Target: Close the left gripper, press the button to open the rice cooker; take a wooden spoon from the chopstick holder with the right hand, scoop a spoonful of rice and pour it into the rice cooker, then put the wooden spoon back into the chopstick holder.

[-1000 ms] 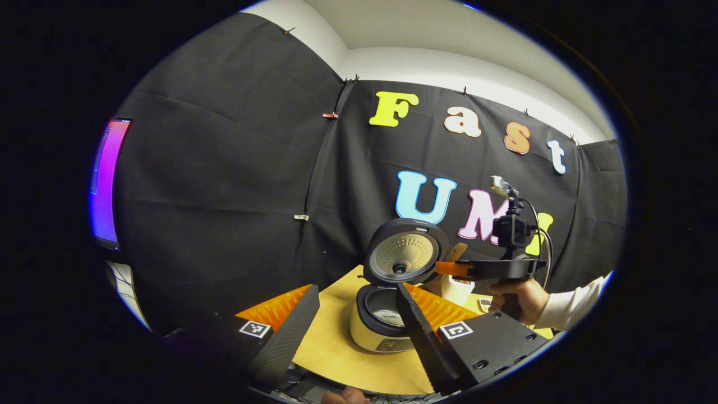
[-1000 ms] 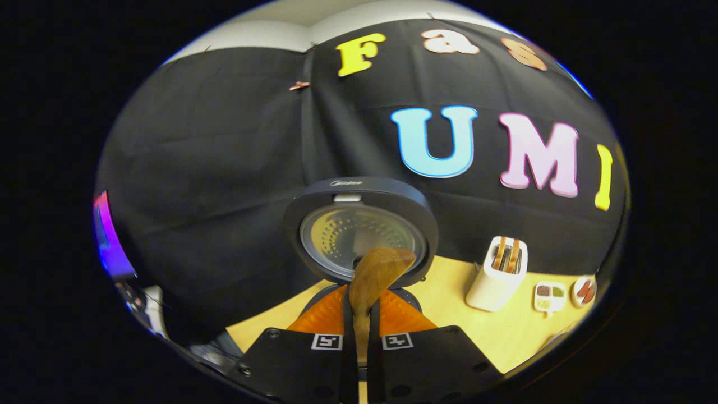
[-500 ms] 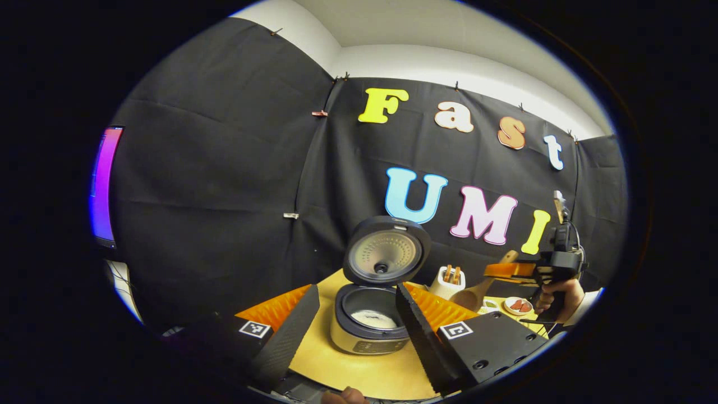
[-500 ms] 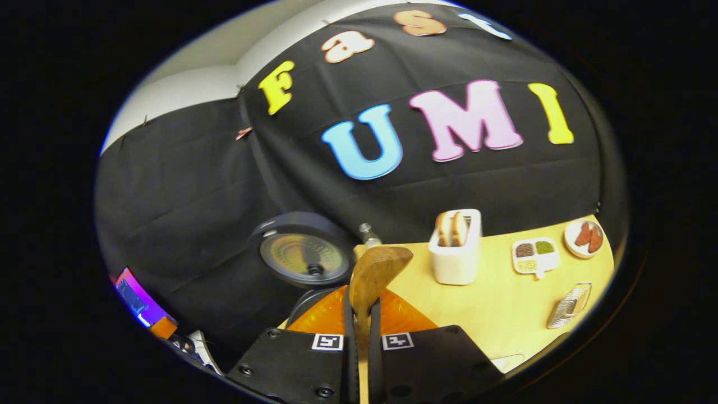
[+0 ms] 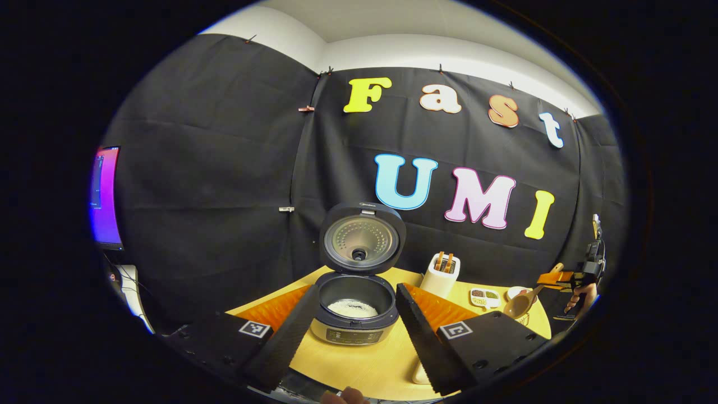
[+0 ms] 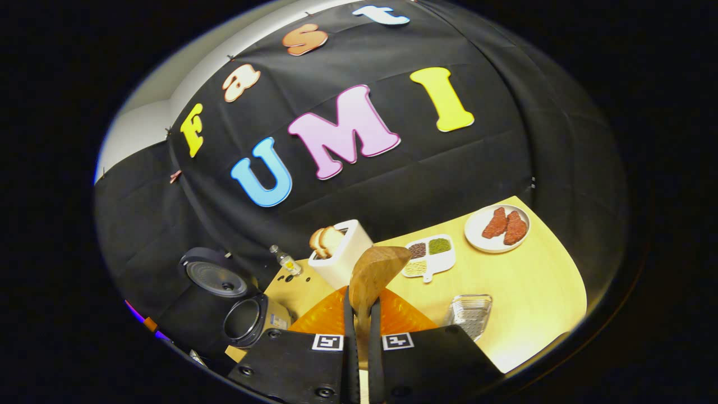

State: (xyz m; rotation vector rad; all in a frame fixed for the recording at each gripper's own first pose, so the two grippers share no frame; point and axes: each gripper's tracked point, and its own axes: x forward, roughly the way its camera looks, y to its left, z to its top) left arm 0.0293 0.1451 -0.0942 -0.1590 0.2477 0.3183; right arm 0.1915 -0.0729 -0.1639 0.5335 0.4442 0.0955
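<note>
The rice cooker (image 5: pixel 350 328) stands open on the wooden table, lid (image 5: pixel 362 241) upright, white rice (image 5: pixel 352 308) lying in its pot. My left gripper (image 5: pixel 357 289) is open just in front of it, a finger on either side, holding nothing. Far to the right, my right gripper (image 5: pixel 561 279) is held by a hand, with the wooden spoon (image 5: pixel 519 304) hanging from it. In the right gripper view the right gripper (image 6: pixel 362 306) is shut on the wooden spoon (image 6: pixel 377 270), bowl forward over the table. The rice cooker (image 6: pixel 247 318) lies low at the left there, and a metal mesh holder (image 6: pixel 470 313) stands just right of the fingers.
A white toaster (image 6: pixel 341 255) with bread stands behind the spoon, a small bottle (image 6: pixel 285 261) beside it. A divided dish (image 6: pixel 429 255) and a plate with red pieces (image 6: pixel 498 227) sit farther right. The table edge (image 6: pixel 561 331) curves close on the right. A lit screen (image 5: pixel 104 196) glows at left.
My right gripper has carried the spoon away from the cooker's lid to the right, over the table's right part. The left gripper view has drawn back, and the rice in the pot now shows.
</note>
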